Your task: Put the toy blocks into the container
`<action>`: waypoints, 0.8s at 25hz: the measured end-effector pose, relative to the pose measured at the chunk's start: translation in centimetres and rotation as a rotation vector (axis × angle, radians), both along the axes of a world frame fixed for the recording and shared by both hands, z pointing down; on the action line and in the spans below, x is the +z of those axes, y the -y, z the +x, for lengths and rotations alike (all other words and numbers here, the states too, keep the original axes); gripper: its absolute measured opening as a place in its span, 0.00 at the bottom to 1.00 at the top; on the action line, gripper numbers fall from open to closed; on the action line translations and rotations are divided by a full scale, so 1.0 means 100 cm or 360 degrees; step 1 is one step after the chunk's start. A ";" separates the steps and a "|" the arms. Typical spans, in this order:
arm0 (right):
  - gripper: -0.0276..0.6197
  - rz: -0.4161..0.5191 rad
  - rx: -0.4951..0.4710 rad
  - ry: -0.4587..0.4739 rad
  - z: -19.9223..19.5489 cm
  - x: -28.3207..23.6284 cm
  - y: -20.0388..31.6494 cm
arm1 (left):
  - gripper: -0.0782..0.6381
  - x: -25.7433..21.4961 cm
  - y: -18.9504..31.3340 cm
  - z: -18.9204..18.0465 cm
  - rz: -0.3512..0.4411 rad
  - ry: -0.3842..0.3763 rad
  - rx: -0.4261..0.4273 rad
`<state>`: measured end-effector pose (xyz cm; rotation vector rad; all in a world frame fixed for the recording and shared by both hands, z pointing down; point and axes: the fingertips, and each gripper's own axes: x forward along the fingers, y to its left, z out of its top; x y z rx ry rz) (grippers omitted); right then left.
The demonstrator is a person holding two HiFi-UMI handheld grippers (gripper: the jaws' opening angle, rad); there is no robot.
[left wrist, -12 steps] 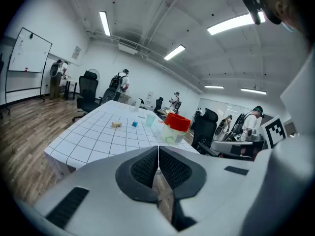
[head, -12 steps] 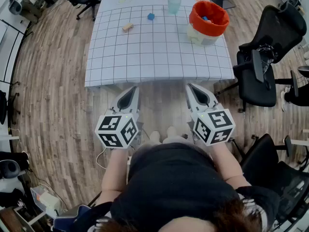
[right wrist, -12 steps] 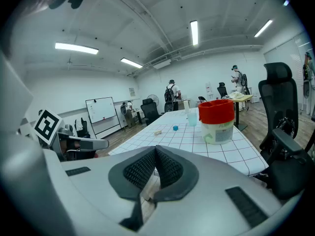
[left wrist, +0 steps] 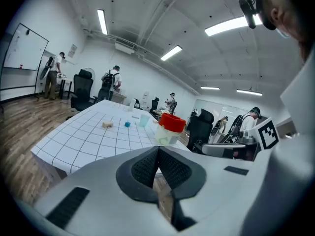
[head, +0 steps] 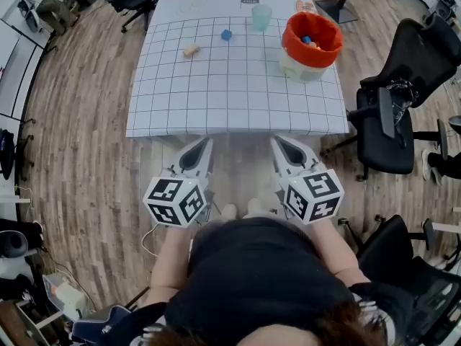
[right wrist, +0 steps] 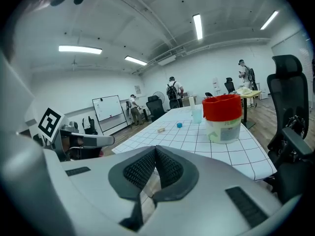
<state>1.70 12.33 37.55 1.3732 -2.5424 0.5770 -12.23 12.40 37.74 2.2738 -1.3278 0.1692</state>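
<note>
A white gridded table [head: 230,85] carries a wooden block [head: 191,50] and a small blue block [head: 226,34] at its far side. A container with a red rim [head: 311,38] stands at the far right, with blocks inside. Both grippers hang in front of the table's near edge, over the floor, held close to the person's body. My left gripper [head: 202,144] is shut with nothing in it, as is my right gripper [head: 277,141]. The left gripper view shows the wooden block [left wrist: 107,125], the blue block [left wrist: 127,124] and the container [left wrist: 171,128] far ahead.
A pale translucent cup [head: 261,16] stands beyond the blue block. Black office chairs [head: 392,107] crowd the right side of the table, another sits at the far left. Wooden floor surrounds the table. People stand far off in the room.
The view has shifted a little, so the table sits slightly nearer the top of the frame. Both grippers stay shut in front of the table edge.
</note>
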 end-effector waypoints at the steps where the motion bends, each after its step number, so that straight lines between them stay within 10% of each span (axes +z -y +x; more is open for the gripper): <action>1: 0.07 -0.0008 -0.0008 0.0003 0.002 0.001 0.002 | 0.15 0.001 0.002 0.003 -0.0010 -0.0002 -0.0001; 20: 0.07 -0.0035 -0.0056 0.0014 0.026 0.016 0.041 | 0.15 0.020 0.044 0.030 -0.0033 0.0069 -0.0005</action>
